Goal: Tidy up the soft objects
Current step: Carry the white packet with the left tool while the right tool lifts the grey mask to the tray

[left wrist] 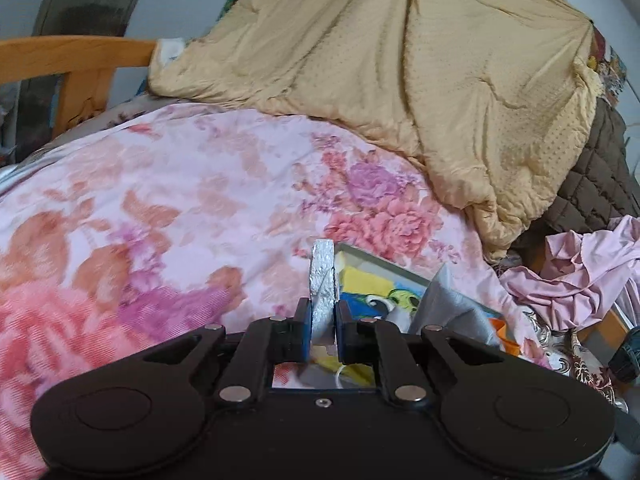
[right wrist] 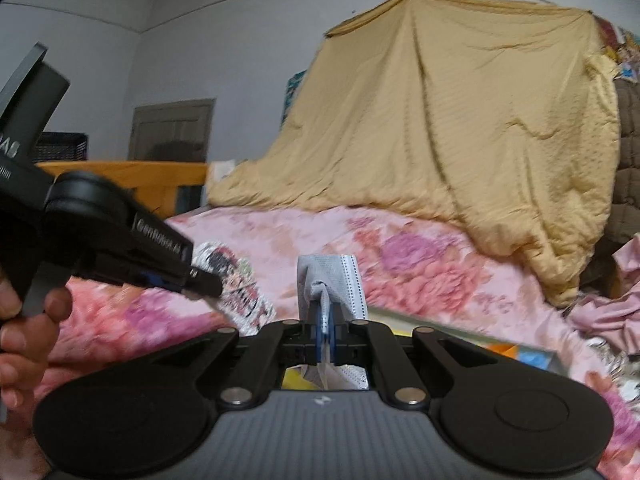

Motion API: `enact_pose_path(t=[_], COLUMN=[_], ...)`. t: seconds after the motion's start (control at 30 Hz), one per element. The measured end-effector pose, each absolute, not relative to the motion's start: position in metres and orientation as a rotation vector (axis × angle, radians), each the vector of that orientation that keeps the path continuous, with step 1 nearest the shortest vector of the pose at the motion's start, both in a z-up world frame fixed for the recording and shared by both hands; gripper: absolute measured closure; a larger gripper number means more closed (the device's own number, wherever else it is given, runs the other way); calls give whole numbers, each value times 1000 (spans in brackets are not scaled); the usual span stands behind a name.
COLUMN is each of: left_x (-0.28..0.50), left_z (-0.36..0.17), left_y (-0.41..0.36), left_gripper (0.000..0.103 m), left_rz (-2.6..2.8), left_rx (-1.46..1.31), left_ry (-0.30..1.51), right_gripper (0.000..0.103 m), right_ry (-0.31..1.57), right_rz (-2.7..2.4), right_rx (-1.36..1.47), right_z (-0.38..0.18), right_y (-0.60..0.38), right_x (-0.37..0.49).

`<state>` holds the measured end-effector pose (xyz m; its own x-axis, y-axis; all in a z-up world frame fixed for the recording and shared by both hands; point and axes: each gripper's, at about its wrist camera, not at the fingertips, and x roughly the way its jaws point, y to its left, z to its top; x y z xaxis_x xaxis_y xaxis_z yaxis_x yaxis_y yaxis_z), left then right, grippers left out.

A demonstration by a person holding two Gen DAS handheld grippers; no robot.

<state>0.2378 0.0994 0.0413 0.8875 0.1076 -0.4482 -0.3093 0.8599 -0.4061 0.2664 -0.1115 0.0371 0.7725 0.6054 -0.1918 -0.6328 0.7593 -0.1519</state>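
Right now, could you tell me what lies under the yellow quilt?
The yellow quilt drapes down onto the pink floral blanket, covering its far edge. A brown quilted cover shows at its right side. Whatever props the quilt up is hidden.

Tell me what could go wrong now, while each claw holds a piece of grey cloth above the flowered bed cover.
1. The right claw pinches only a small bunched fold of the grey cloth; it may slip out.
2. The left claw grips just an edge of its silver-grey piece, so a pull could free it.
3. The framed picture lies right below; a dropped cloth could cover it.
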Motion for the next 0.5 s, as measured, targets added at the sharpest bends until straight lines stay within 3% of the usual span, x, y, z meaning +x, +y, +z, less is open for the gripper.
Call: enact_pose_path(t=[0.5], left_x=[338], left_z=[18], left_y=[50], left_gripper=[91], left_rz=[122], left_rx=[-542], left_ry=[437], right_gripper=[99], right_ry=[146], right_rz=[539], right_rx=[-209], right_z=[13], right_y=[-142], right_x=[345])
